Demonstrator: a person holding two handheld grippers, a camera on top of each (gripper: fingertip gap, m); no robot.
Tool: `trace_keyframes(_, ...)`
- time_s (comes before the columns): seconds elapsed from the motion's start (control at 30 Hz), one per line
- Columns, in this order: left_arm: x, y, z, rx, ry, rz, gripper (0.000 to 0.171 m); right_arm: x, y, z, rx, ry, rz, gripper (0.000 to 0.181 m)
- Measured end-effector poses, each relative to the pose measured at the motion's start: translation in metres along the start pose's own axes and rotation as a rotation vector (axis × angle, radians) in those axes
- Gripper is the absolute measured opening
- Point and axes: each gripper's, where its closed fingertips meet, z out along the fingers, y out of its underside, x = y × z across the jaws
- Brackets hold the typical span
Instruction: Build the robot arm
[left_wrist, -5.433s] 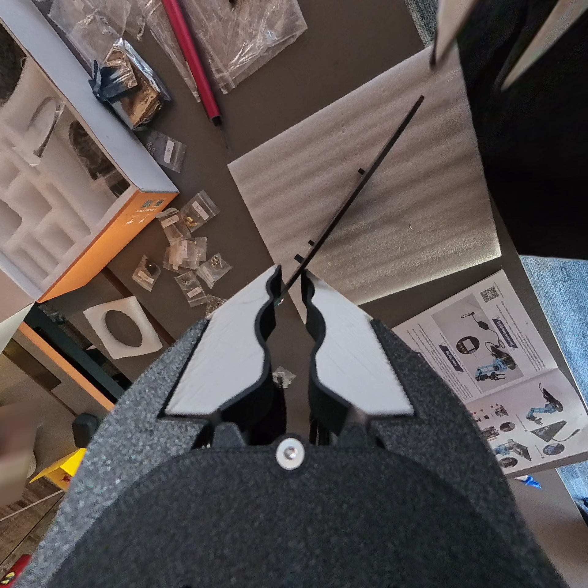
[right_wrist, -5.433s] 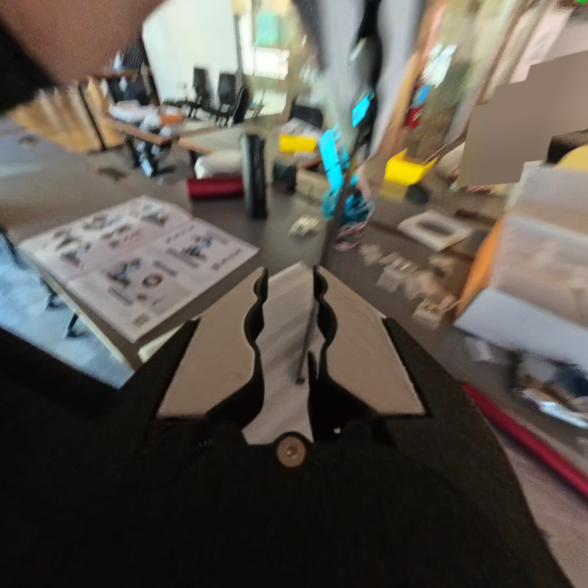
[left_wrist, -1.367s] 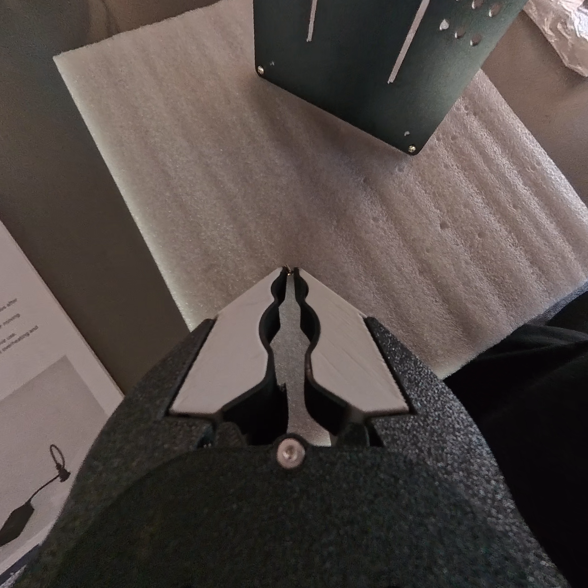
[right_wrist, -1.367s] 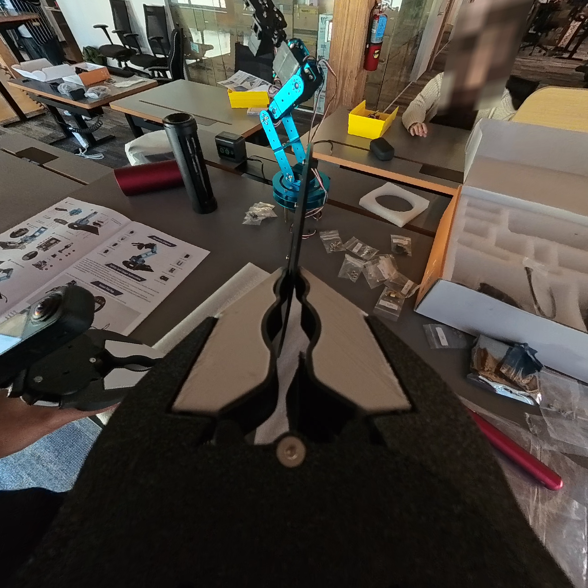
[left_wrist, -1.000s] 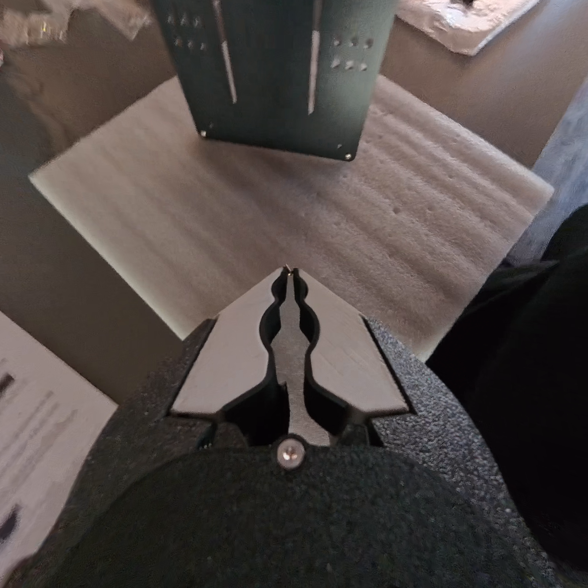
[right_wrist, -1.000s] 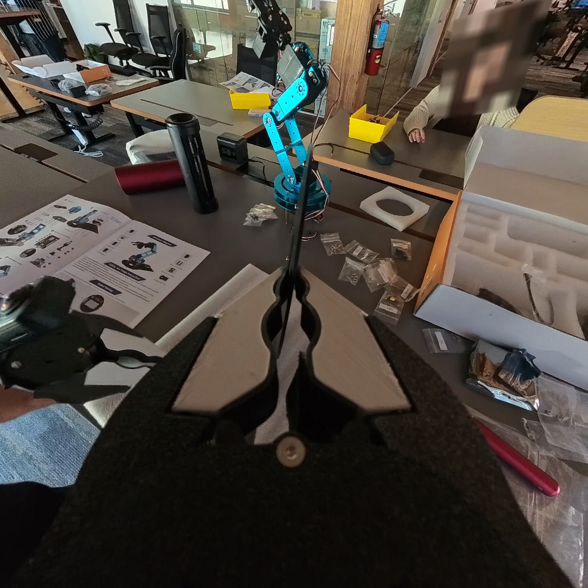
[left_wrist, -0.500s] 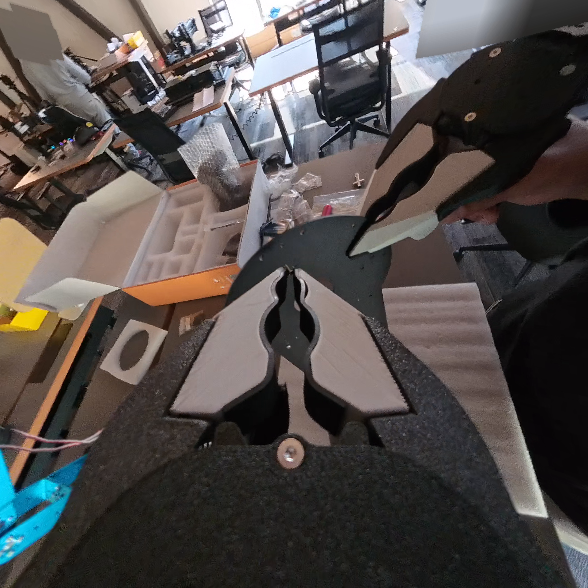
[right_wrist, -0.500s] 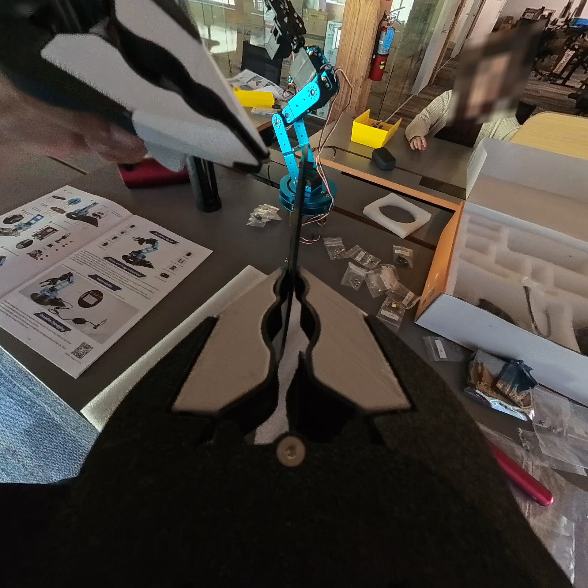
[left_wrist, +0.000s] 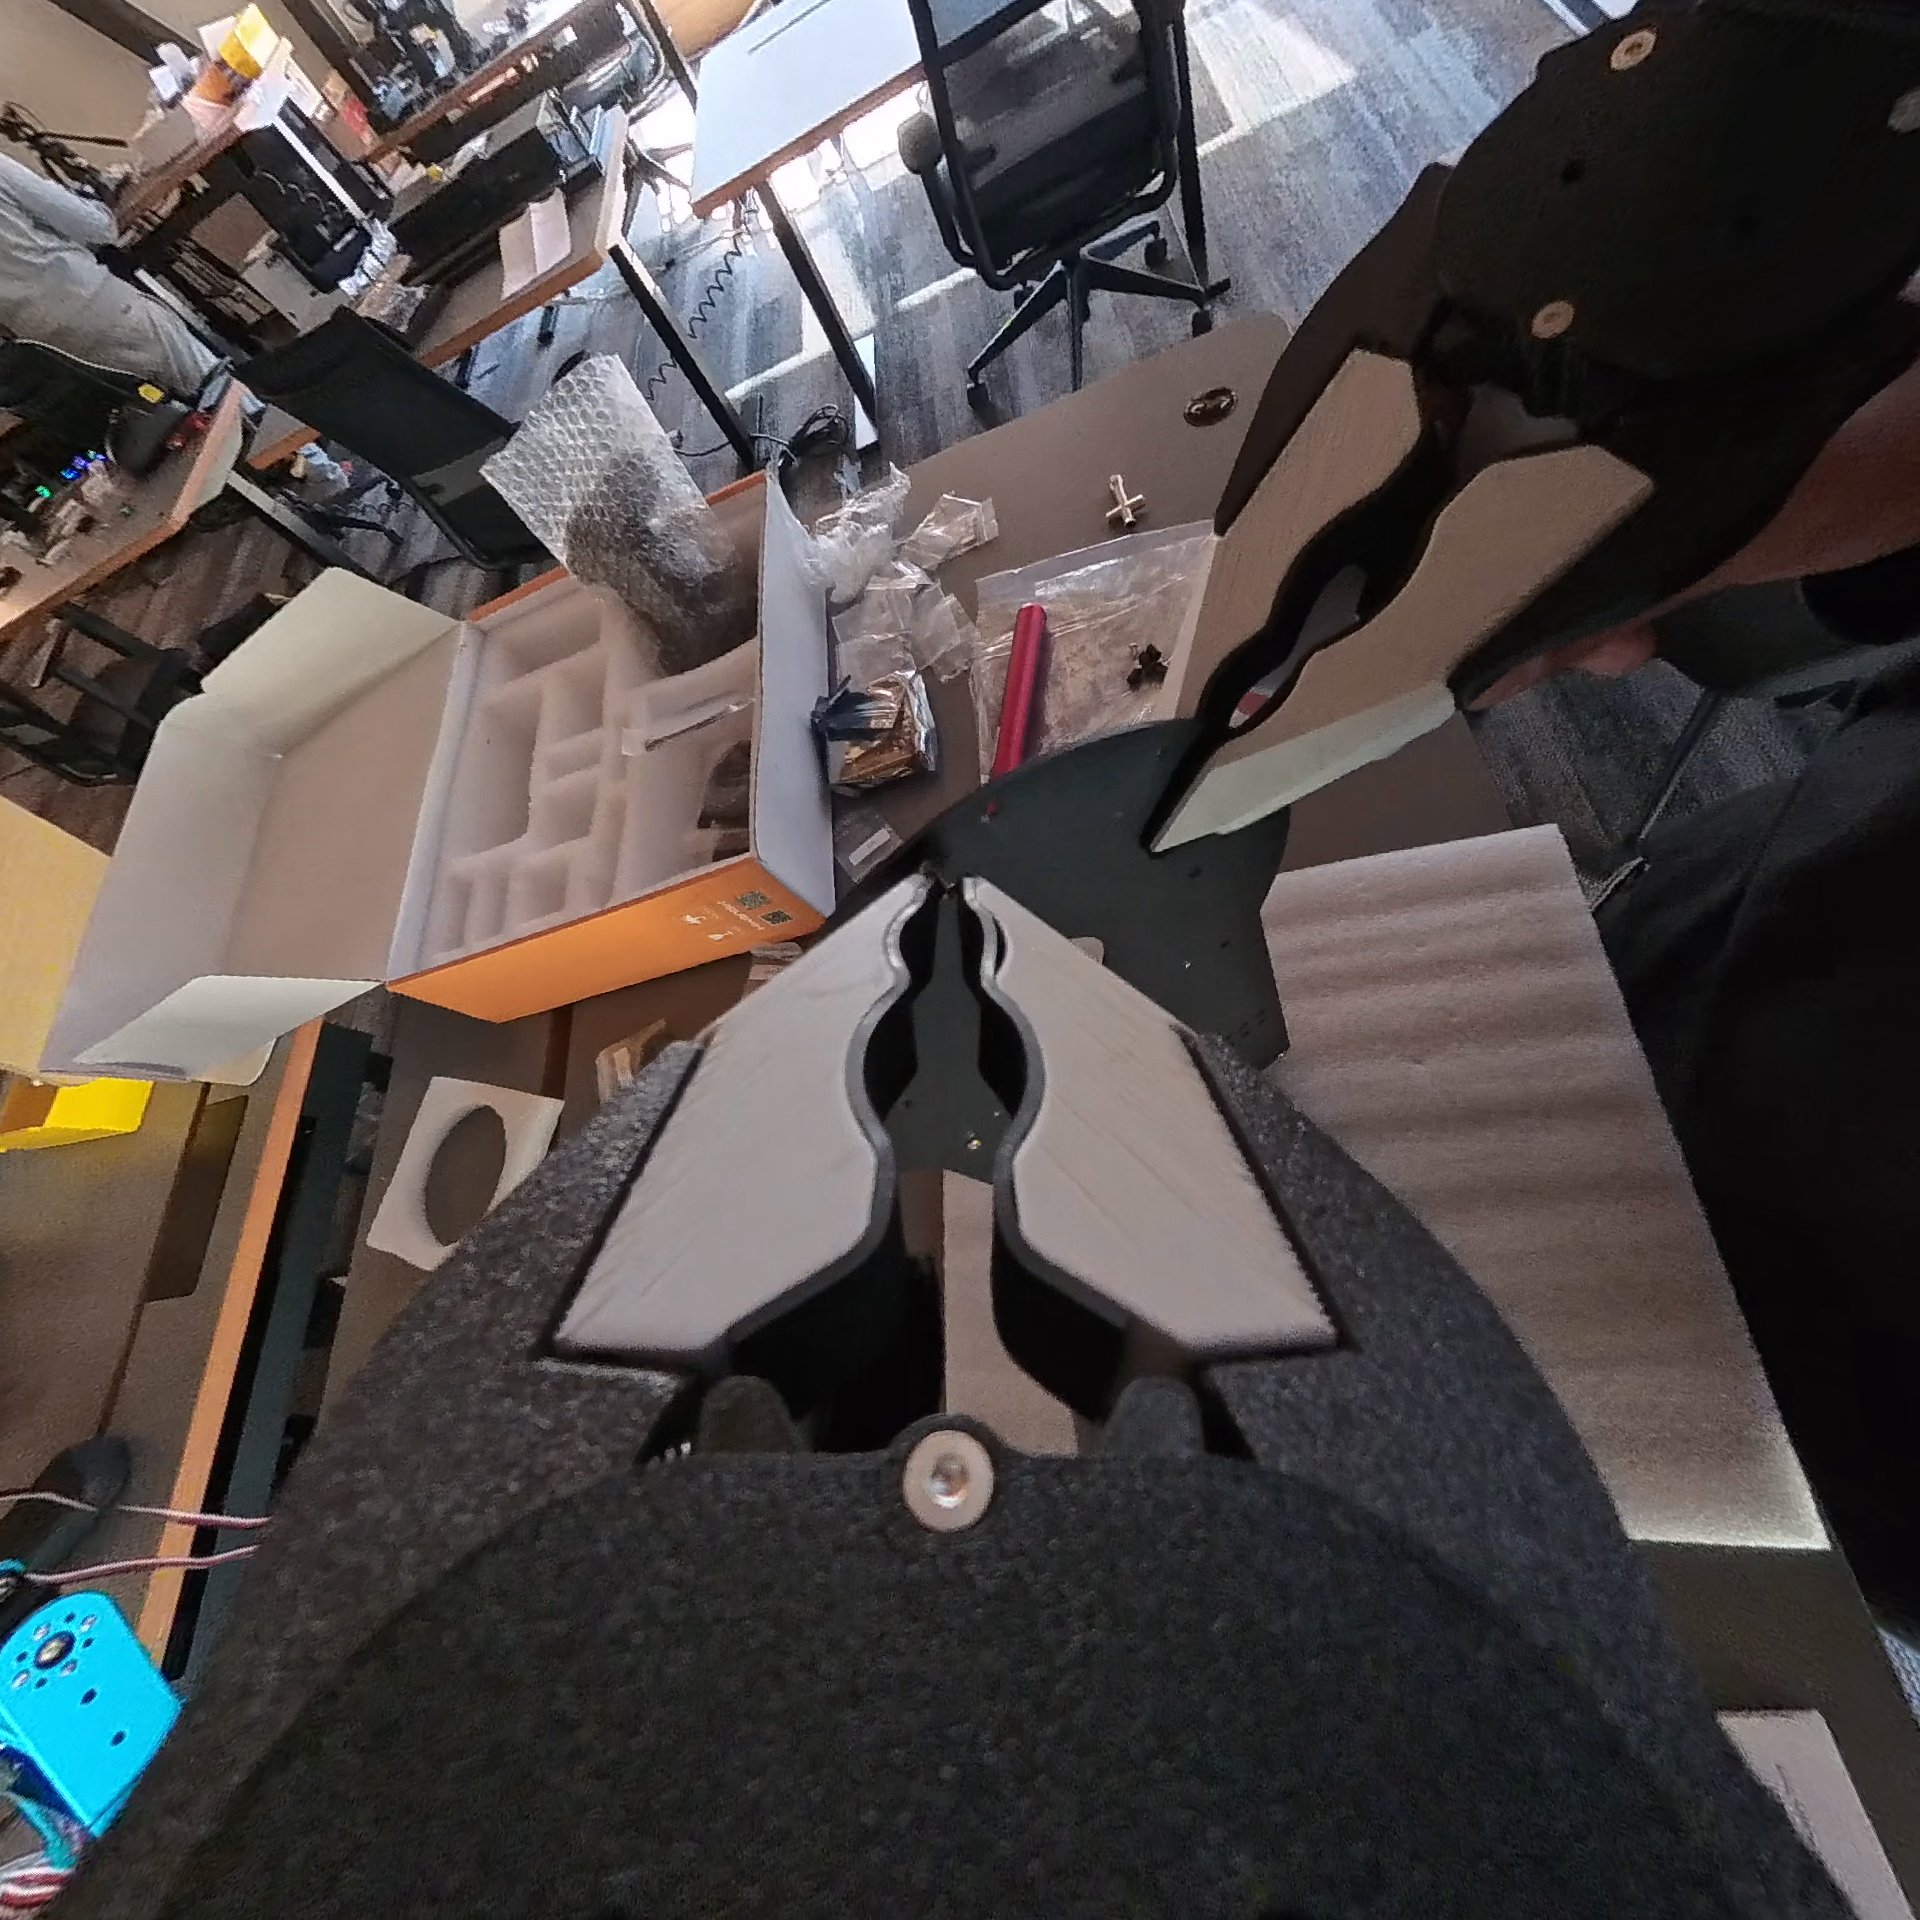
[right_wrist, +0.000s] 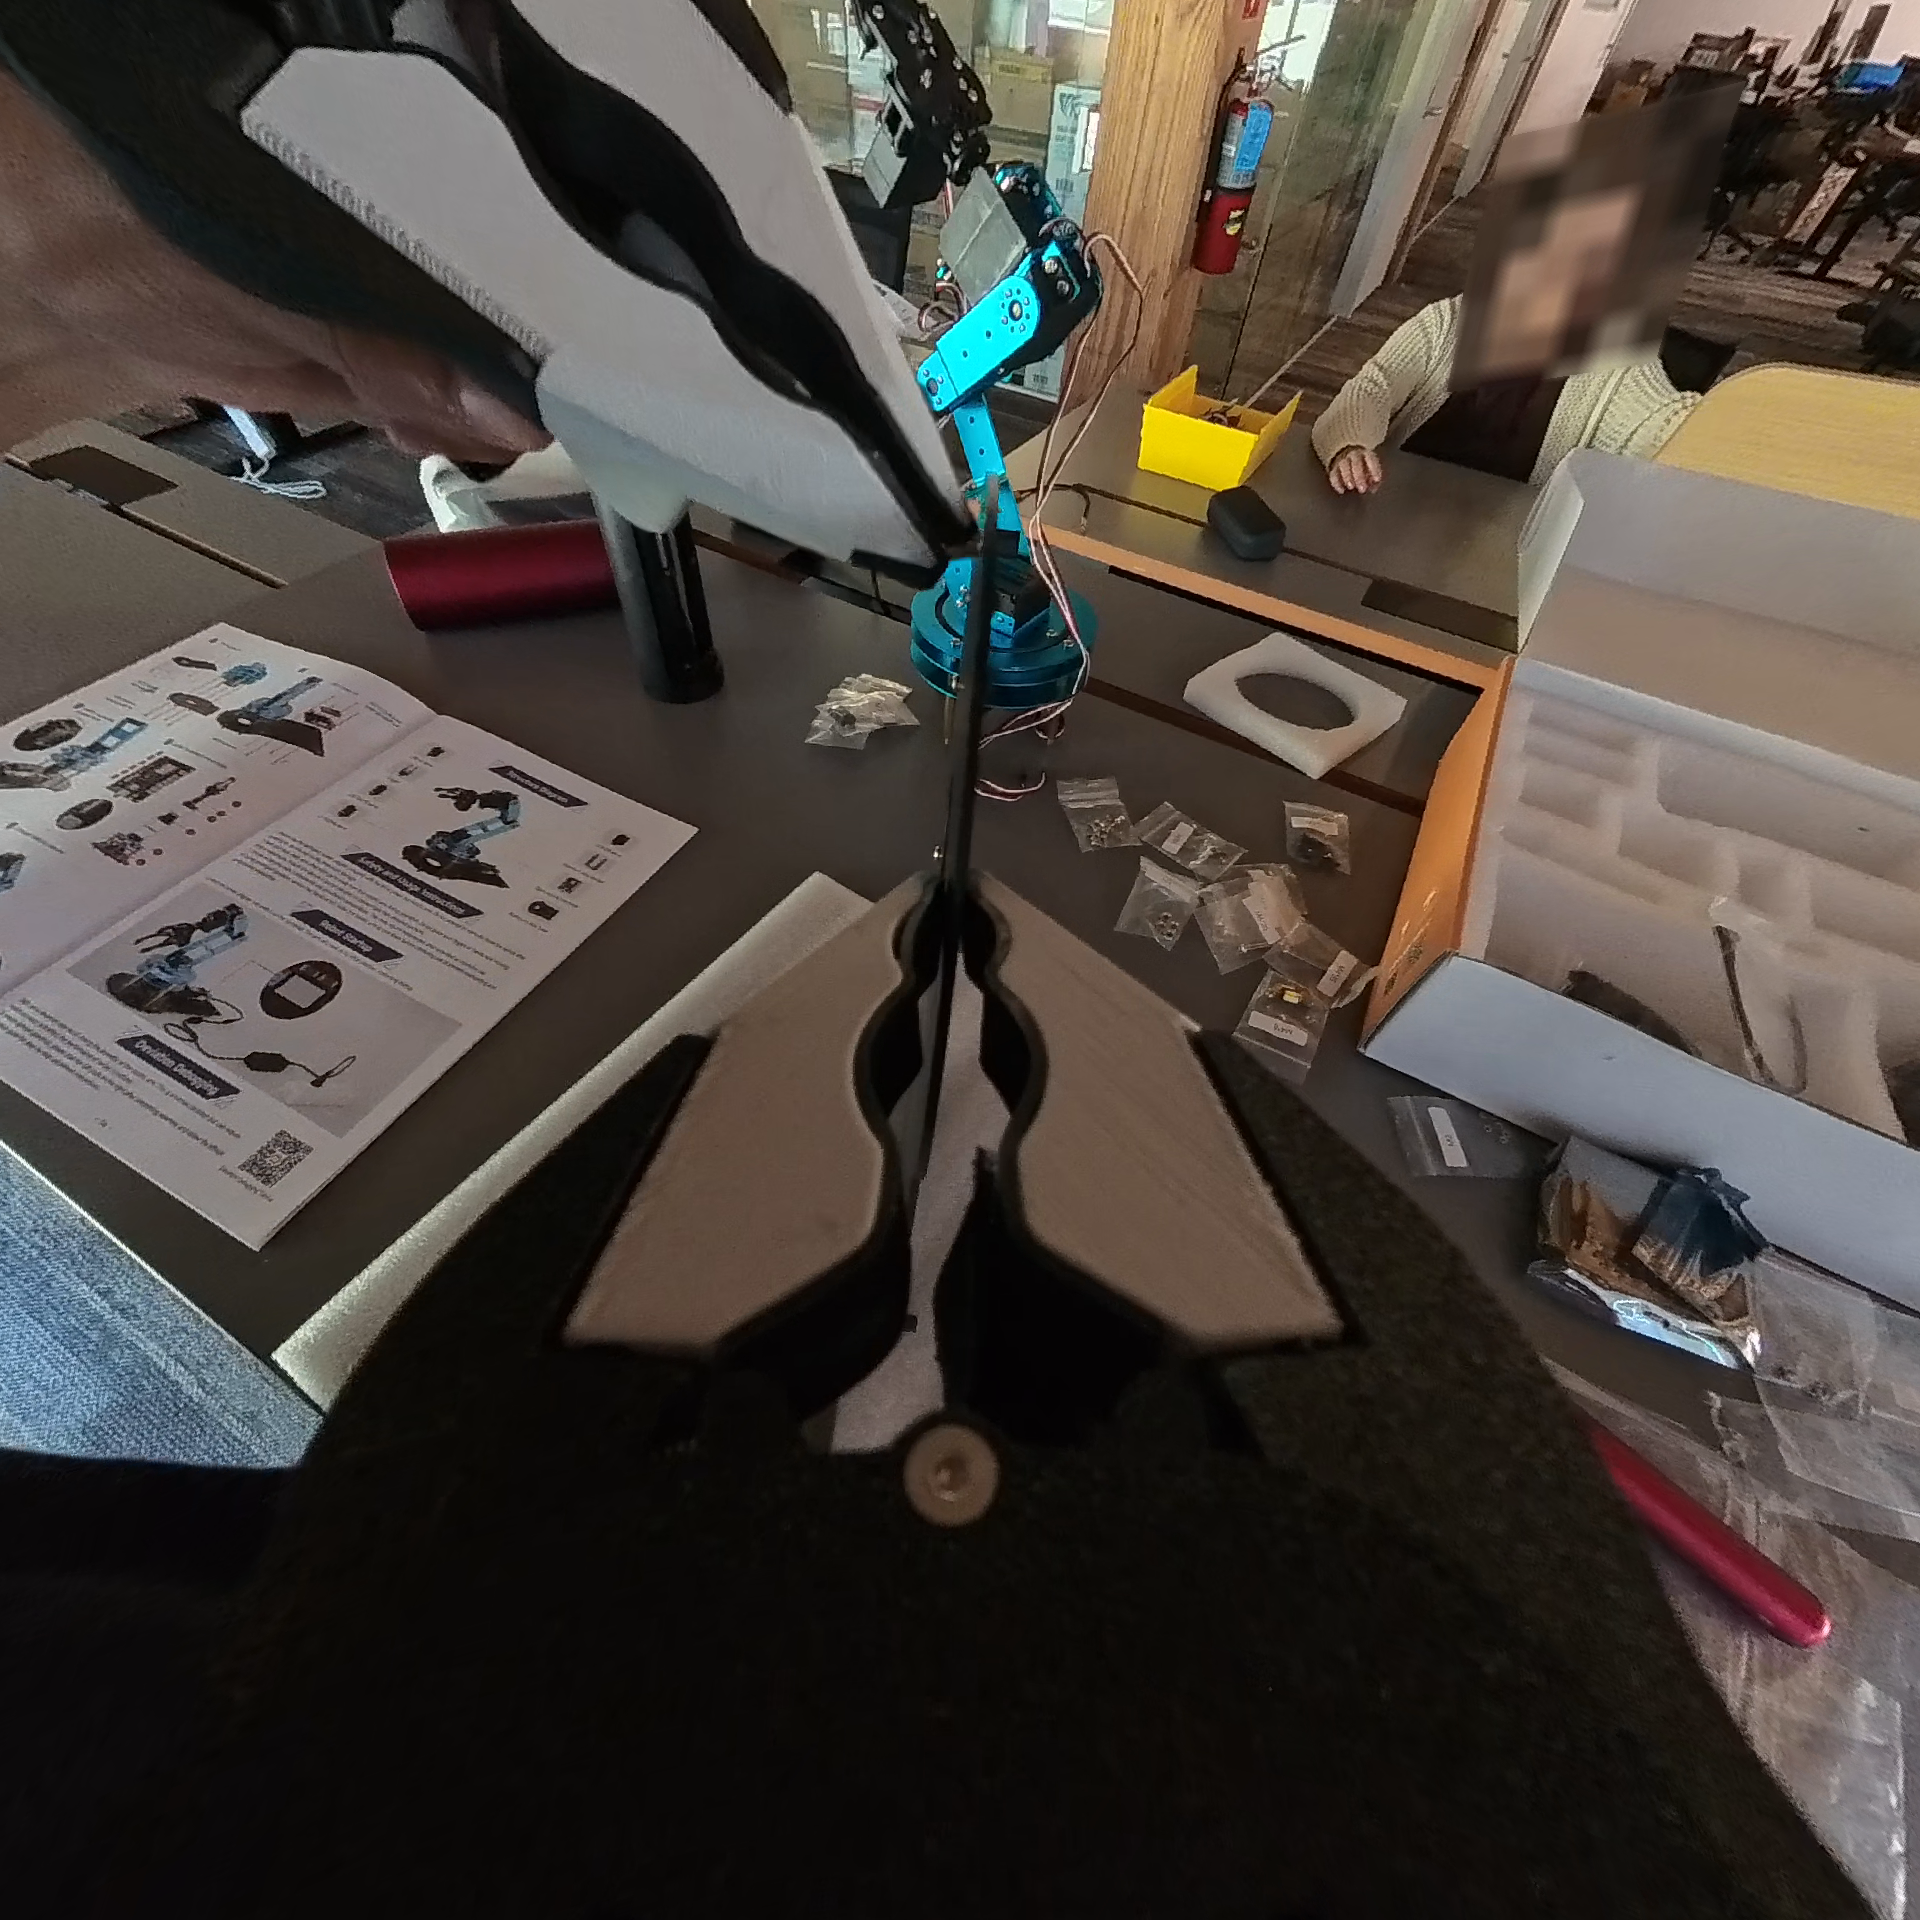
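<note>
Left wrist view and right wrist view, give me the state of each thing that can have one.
Right gripper: shut on the thin black metal plate, held upright.
Left gripper: shut, tips at the plate's top edge.
Orange and white cardboard box: lid open.
Instruction booklet: lying open.

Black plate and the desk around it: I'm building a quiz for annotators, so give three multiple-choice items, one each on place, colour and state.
1. The open manual lies: A on a chair; B flat on the table; C on the floor.
2. The foam-lined box has an outer side that is: A orange; B green; C purple.
3. The black plate is: A flat on the table; B inside the box; C clamped in the right gripper.

B, its pages lie spread on the tabletop; A, the side panel is orange; C, the jaws pinch its edge.
</note>
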Motion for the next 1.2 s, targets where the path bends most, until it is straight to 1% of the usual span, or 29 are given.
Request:
trace_keyframes(0.13,0.0006,0.0003,-0.0002,-0.007,0.007,0.003,0.003,-0.0005,-0.0003,0.0002,-0.001,0.003,-0.006,0.001)
trace_keyframes(0.3,-0.0051,0.0027,0.0006,-0.027,-0.038,0.008,0.003,0.0004,-0.0001,-0.0001,0.001,0.009,-0.009,0.001)
trace_keyframes(0.43,-0.0037,0.0012,0.0013,-0.011,-0.060,0.021,0.003,0.0002,-0.0001,0.0000,0.002,0.010,-0.008,0.001)
trace_keyframes(0.57,-0.0005,-0.0002,0.0020,-0.011,-0.050,0.022,0.003,-0.0002,-0.0003,0.0002,-0.002,0.009,-0.014,0.001)
trace_keyframes(1.0,-0.0037,-0.0019,0.0047,-0.013,-0.097,0.061,0.003,0.0010,0.0005,-0.0005,-0.007,0.014,-0.028,0.001)
trace_keyframes(1.2,-0.0065,-0.0014,0.0053,-0.016,-0.178,0.125,0.004,0.0018,0.0002,0.0000,-0.008,0.014,-0.028,0.001)
